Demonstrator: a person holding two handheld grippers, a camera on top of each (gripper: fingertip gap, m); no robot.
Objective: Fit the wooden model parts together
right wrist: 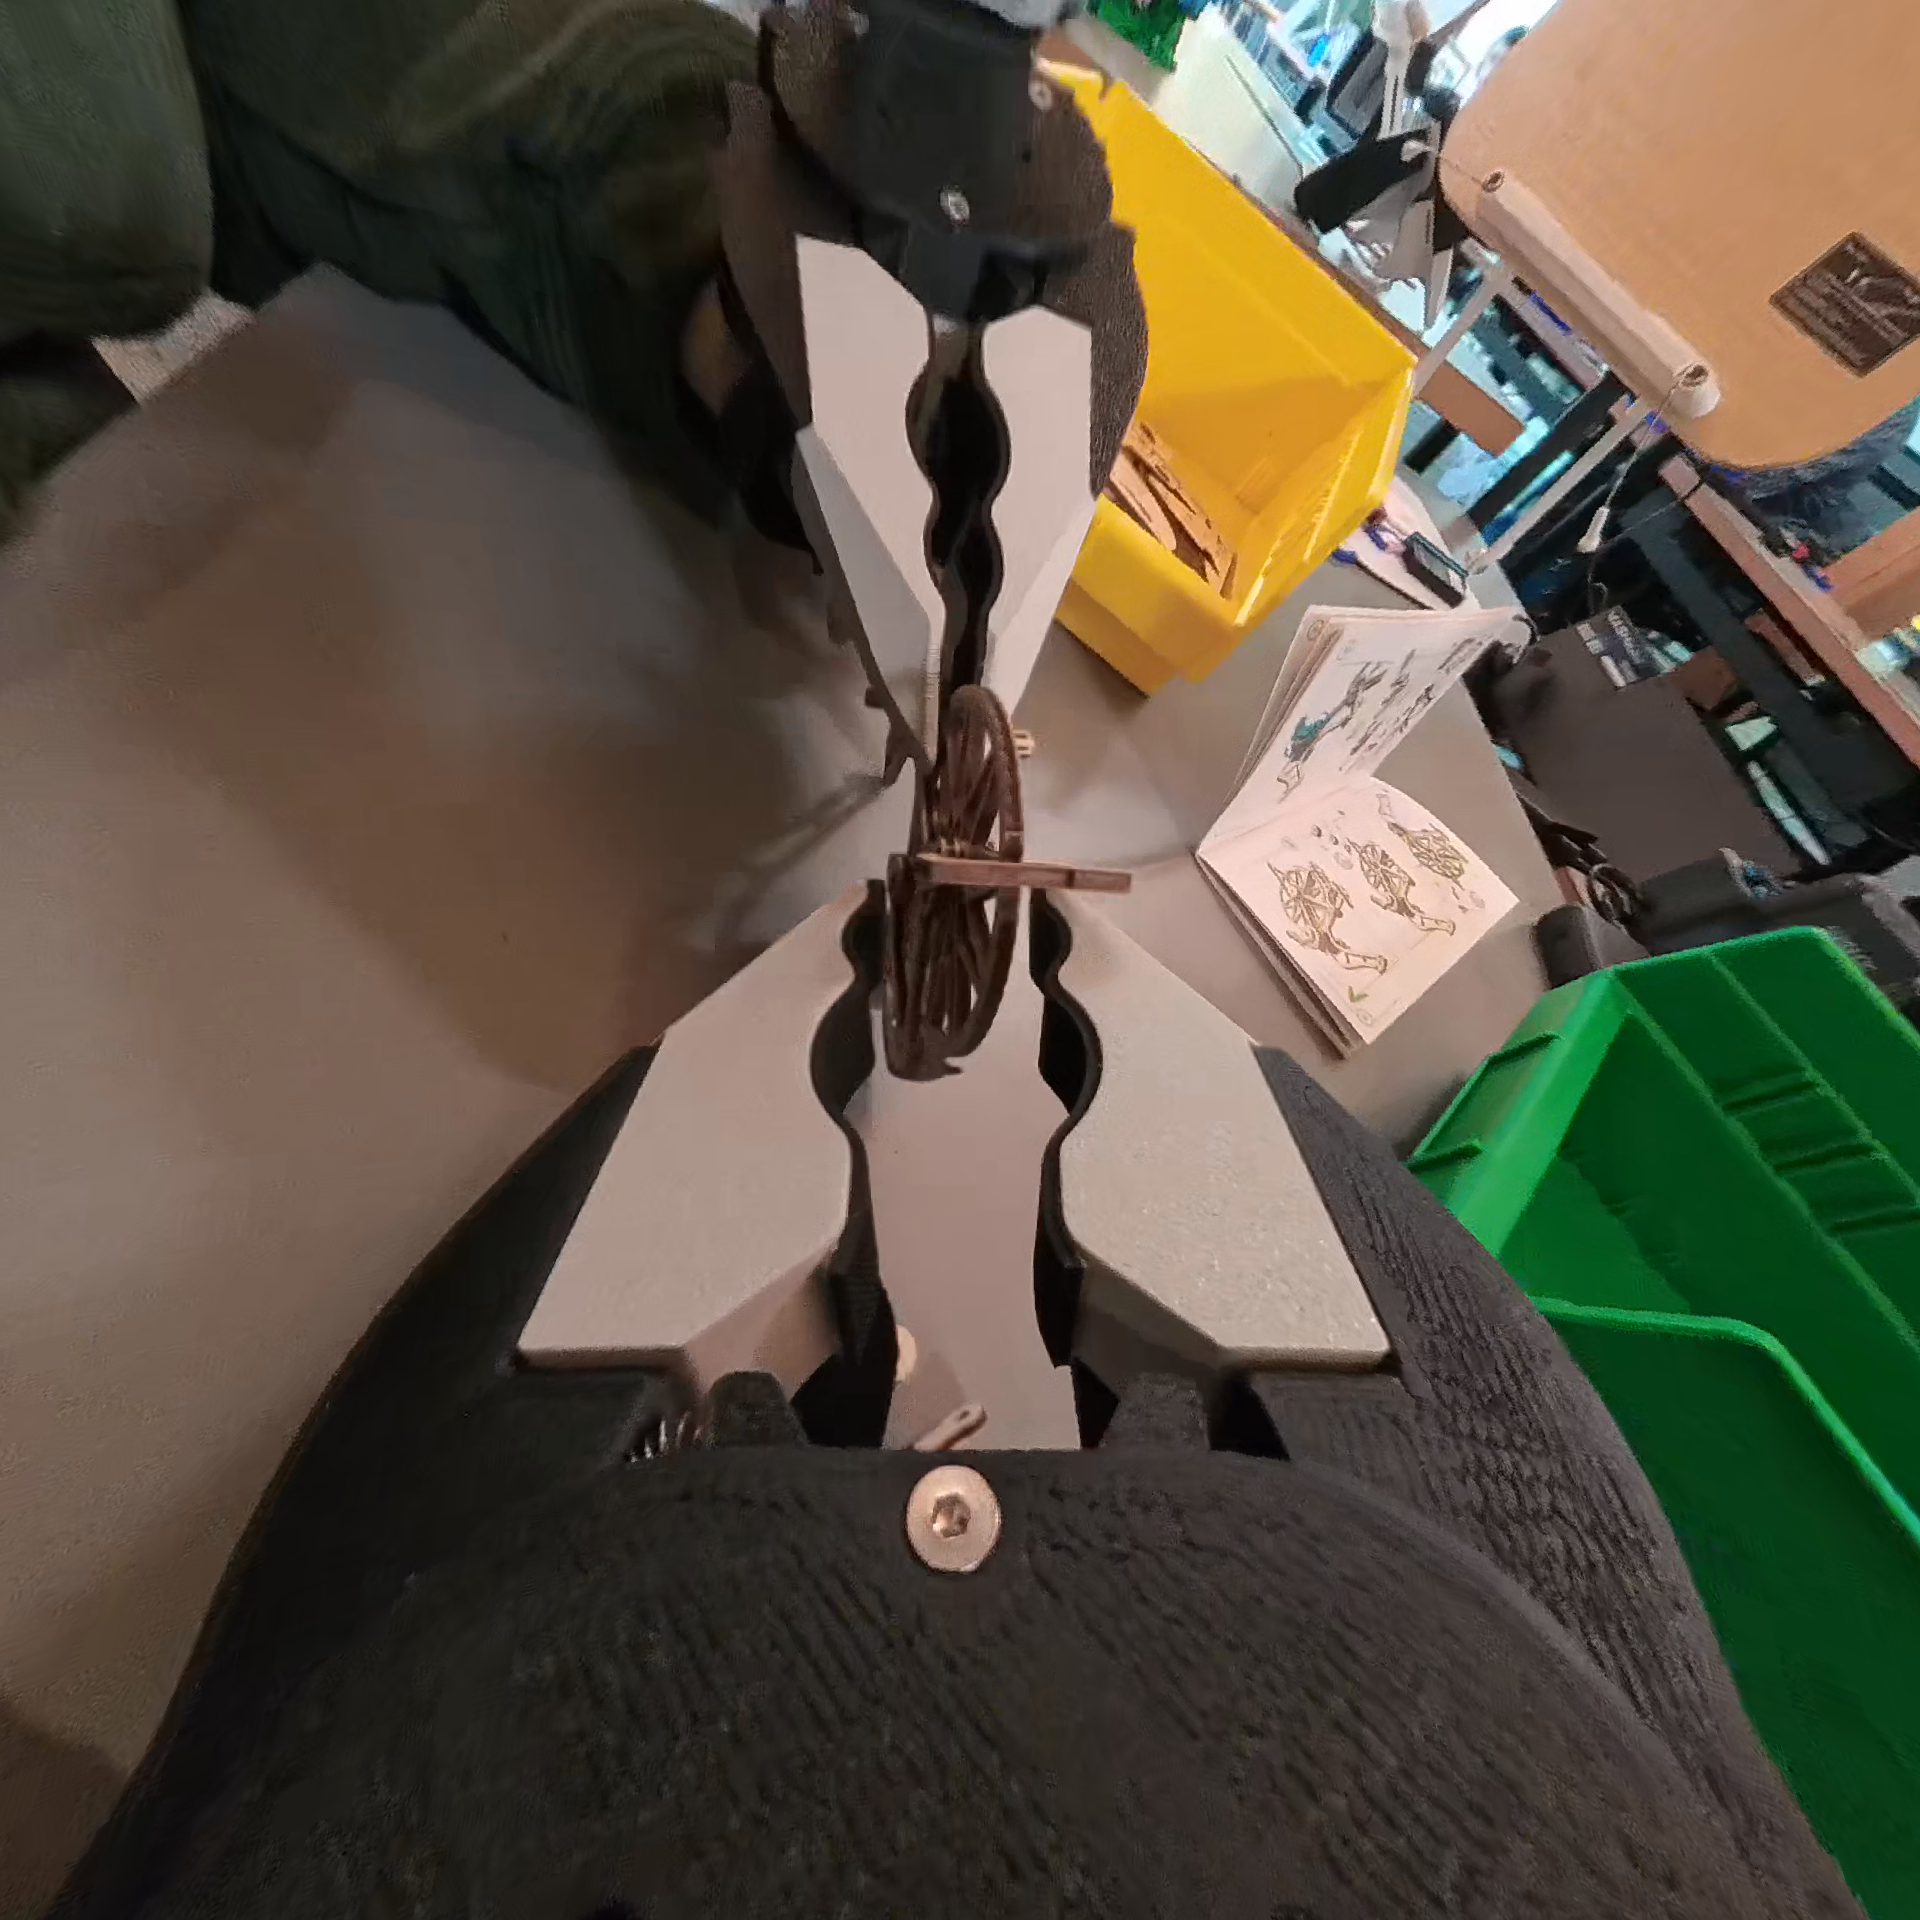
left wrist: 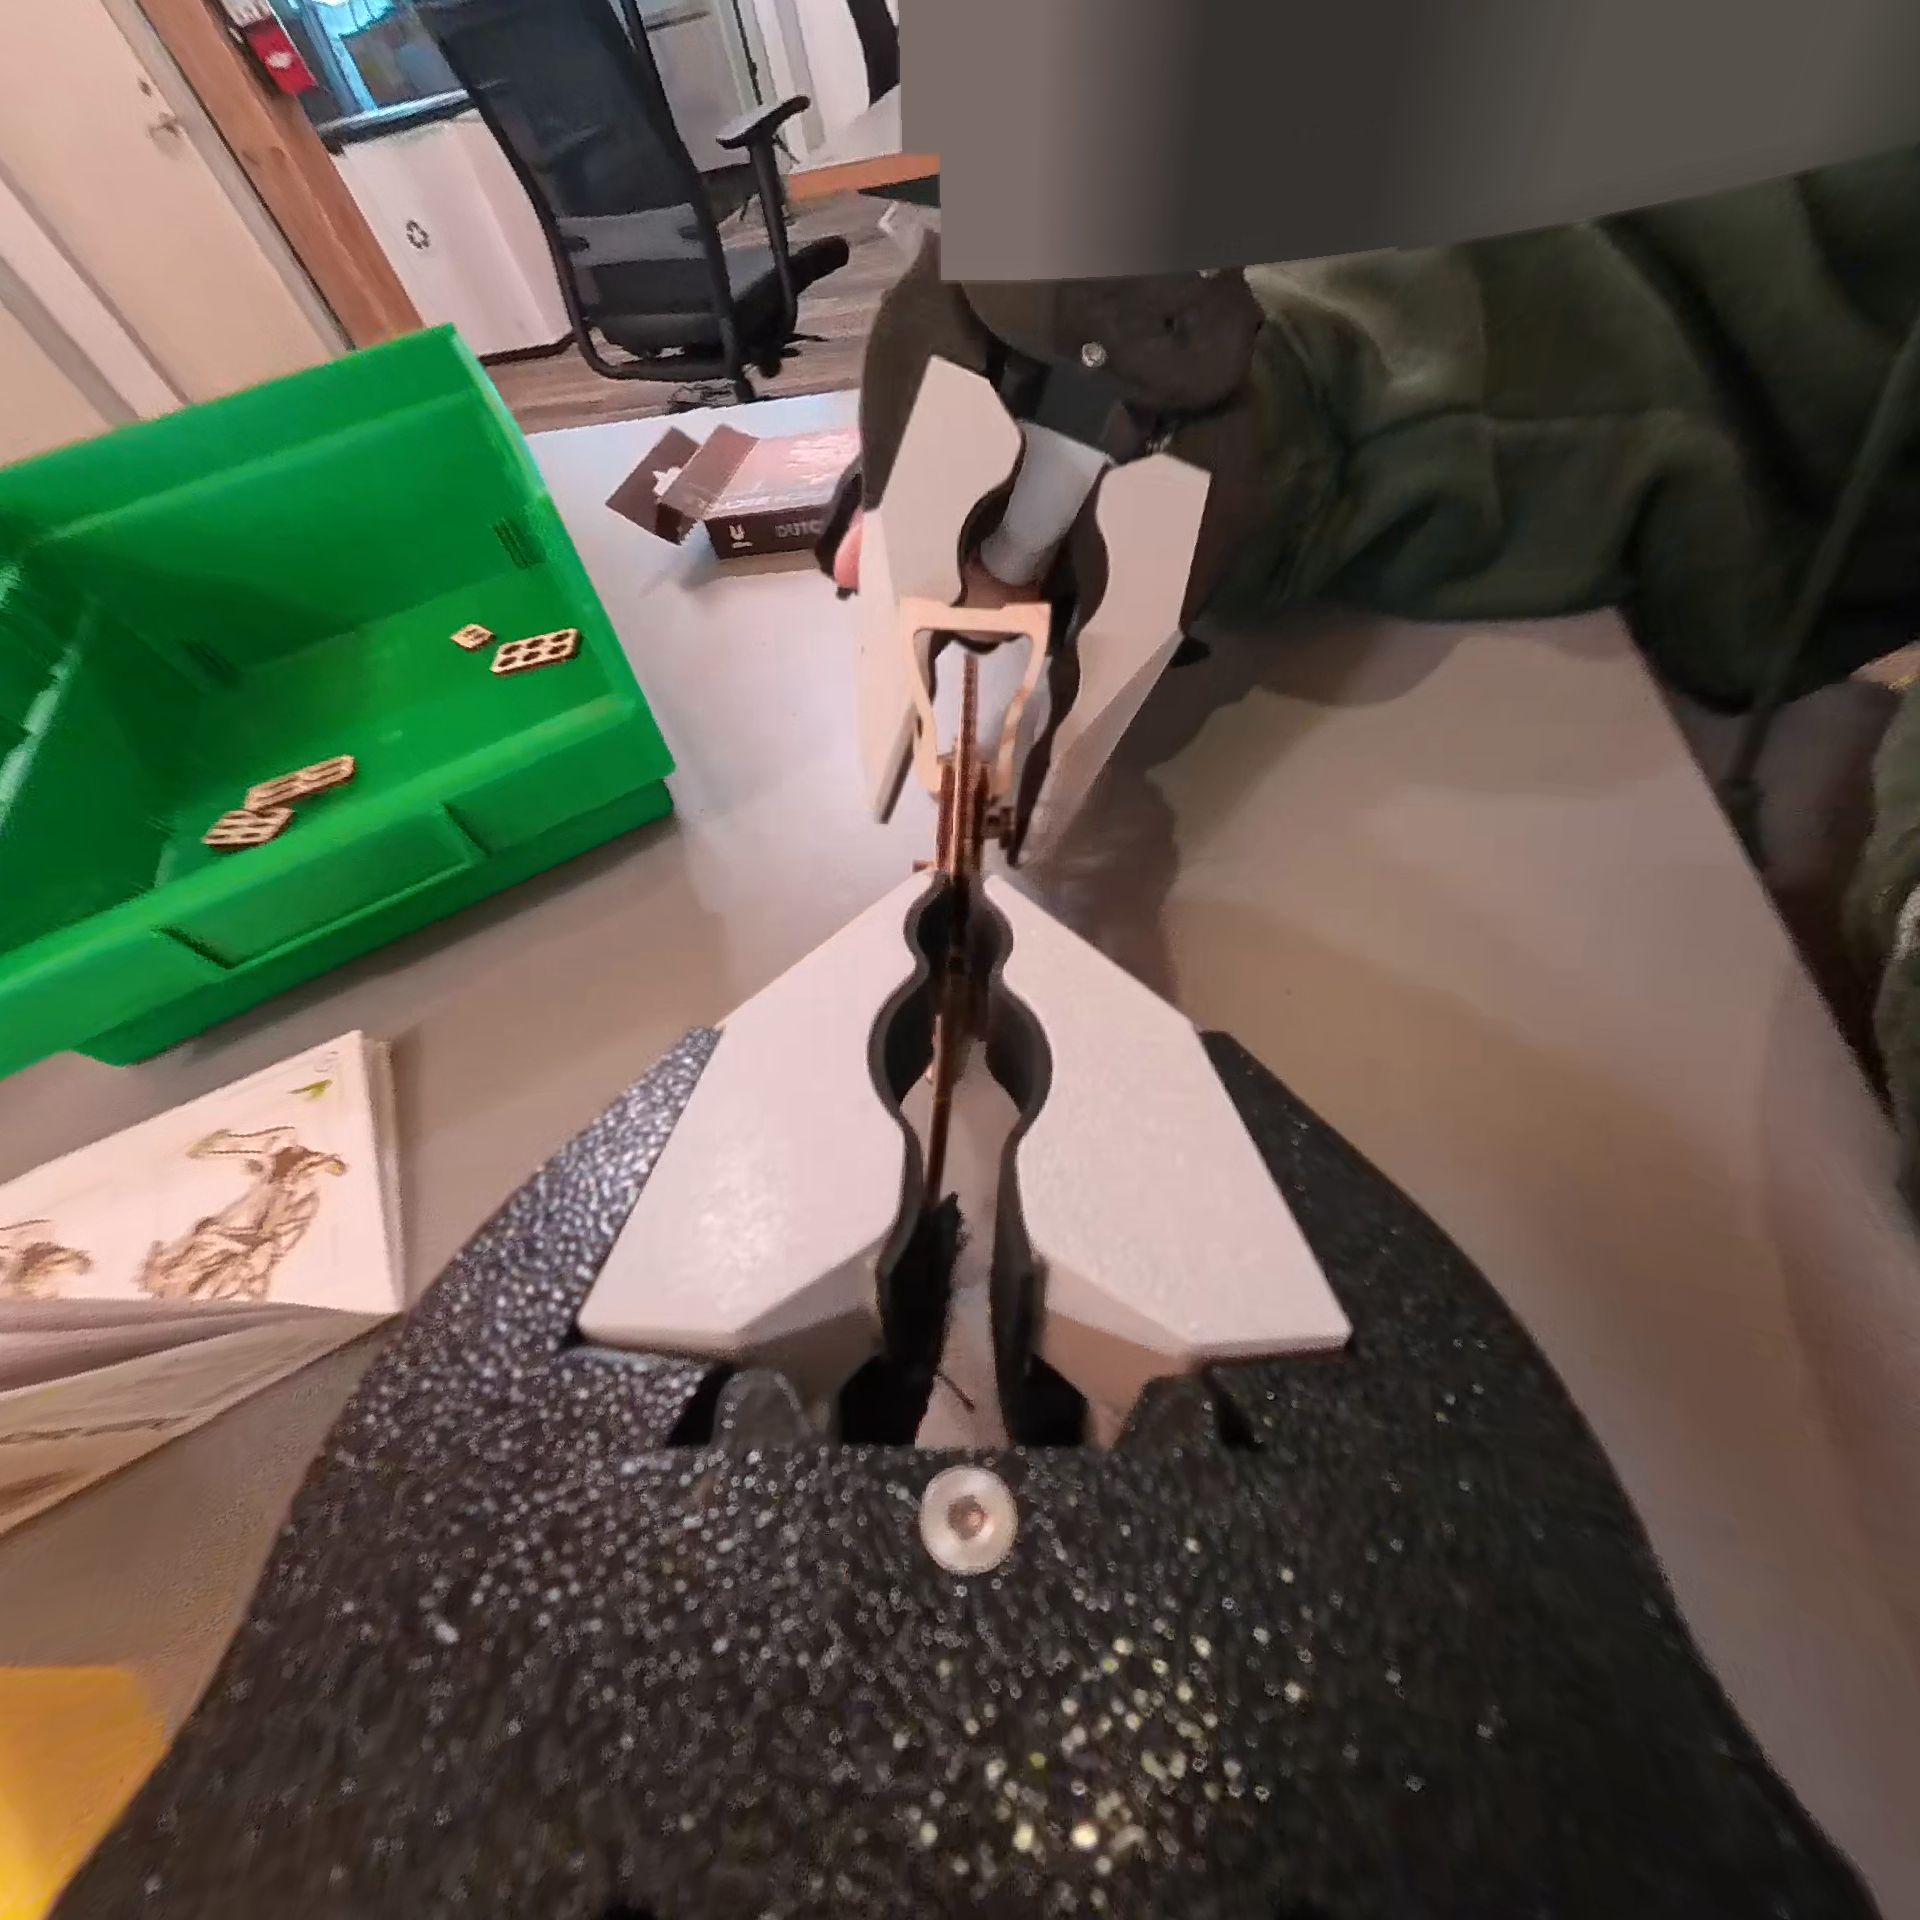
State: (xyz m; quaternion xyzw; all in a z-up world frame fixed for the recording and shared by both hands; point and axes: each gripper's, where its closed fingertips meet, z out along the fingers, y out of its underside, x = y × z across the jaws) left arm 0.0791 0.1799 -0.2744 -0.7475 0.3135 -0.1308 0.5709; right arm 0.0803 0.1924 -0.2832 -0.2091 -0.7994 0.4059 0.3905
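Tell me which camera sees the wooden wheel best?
The right wrist view: the wooden wheel shows its spokes and rim between the two tools. The left wrist view catches it edge-on, a thin strip.

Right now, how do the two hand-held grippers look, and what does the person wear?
Both grippers, the left gripper and the right gripper, have a black, rough-textured body with one silver hex screw in the middle. Each carries two light grey angular fingers with black wavy inner pads. No cables are visible. The person wears a dark green knitted sleeve.
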